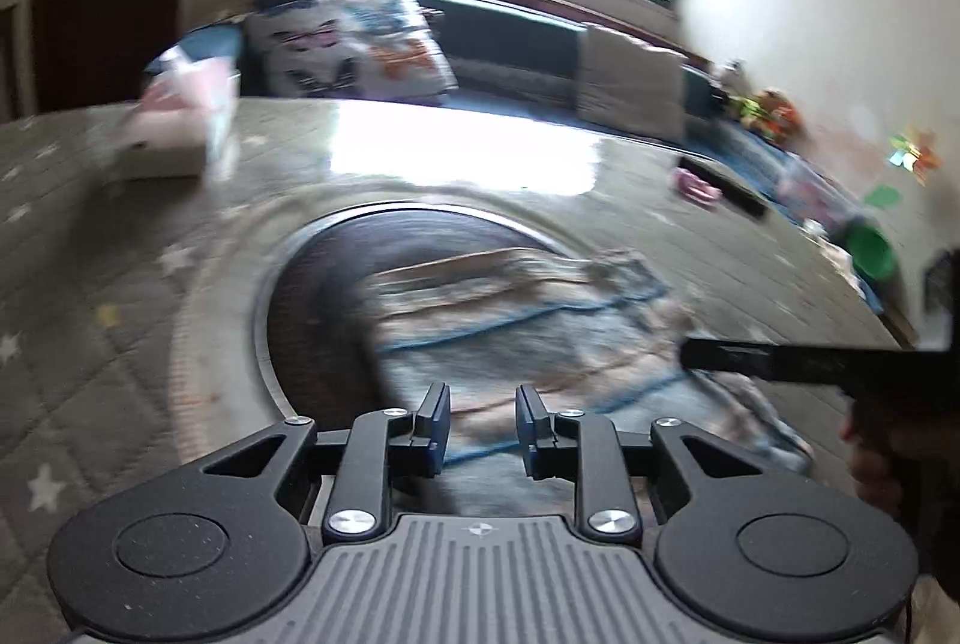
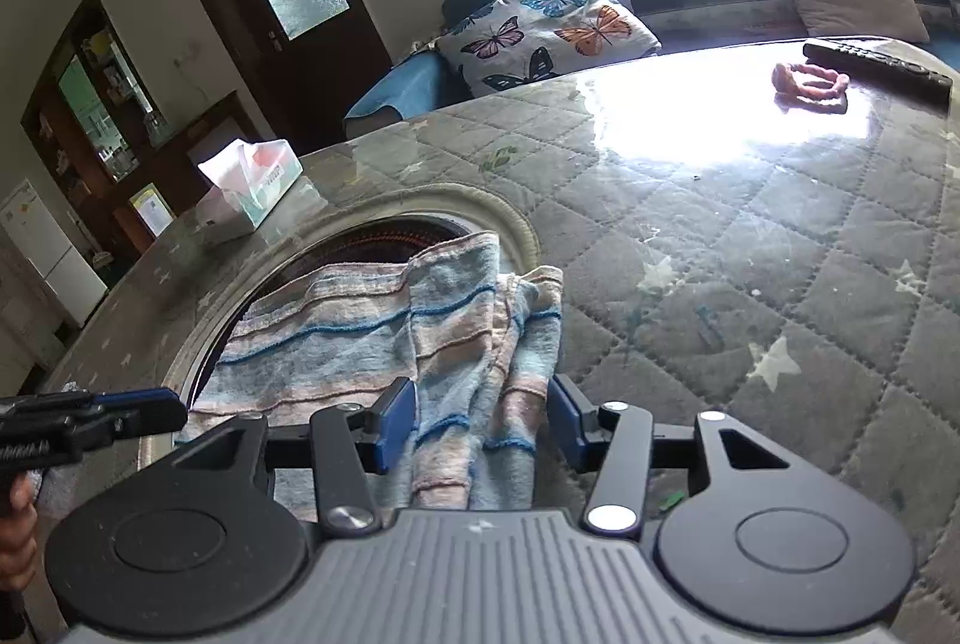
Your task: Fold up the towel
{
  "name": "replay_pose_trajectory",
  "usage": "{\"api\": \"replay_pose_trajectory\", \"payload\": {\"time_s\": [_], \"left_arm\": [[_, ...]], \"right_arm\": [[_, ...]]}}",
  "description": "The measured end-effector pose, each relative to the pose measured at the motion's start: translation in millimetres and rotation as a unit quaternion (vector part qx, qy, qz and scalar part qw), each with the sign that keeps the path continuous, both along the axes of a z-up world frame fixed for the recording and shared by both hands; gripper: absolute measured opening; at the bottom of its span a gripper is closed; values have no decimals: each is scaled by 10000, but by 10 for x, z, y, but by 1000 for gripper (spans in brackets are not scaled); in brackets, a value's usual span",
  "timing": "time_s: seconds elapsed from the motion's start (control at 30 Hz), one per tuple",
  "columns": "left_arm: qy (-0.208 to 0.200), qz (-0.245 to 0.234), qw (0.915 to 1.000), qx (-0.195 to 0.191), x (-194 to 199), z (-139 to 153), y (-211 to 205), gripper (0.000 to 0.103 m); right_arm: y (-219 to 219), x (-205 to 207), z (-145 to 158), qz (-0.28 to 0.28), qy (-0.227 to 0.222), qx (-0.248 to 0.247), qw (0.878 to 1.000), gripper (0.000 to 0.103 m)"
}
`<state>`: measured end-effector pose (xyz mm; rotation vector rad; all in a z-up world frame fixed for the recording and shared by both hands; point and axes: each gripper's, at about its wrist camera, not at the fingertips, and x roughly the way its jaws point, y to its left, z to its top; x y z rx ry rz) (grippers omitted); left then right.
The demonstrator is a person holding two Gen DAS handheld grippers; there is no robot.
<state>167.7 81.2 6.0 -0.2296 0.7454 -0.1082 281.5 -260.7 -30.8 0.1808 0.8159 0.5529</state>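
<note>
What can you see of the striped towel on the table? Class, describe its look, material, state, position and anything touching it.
The towel is soft, worn-looking terry cloth in pale blue and pink bands with thin darker blue lines. It lies rumpled, not neatly folded, partly over a dark round inset in the glossy quilted star-print table cover. One corner stands peaked, and a bunched fold runs between the open blue fingers of the right gripper; contact is unclear. The left gripper is open above it.

Towel (image 2: 384, 338): pale blue and pink stripes with thin blue lines. Surface (image 2: 750, 236): grey quilted cover, white stars. Cushion (image 2: 540, 26): white, multicoloured butterflies. Gripper (image 2: 480, 419) pads blue, body black.
</note>
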Motion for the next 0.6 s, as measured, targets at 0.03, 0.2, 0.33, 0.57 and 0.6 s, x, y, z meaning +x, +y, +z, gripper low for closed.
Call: {"api": "replay_pose_trajectory", "payload": {"time_s": [0.03,0.2,0.33,0.57,0.6], "left_arm": [[45,83,10000,-16,8,-17,35,28],[232,306,9992,-128,40,-92,133,28],[332,349,9986,-202,56,-143,149,29],[418,188,9985,-311,96,-182,110,26],[424,179,9986,-280,100,-189,98,26]], "right_arm": [[19,-10,2,-3,-3,-12,10000,50],[85,-39,-6,-55,-6,-30,10000,47],[98,-44,-20,-94,41,-5,9999,28],[60,-48,-51,-178,149,244,9994,18],[47,-48,-50,-191,159,289,9993,17]]}}
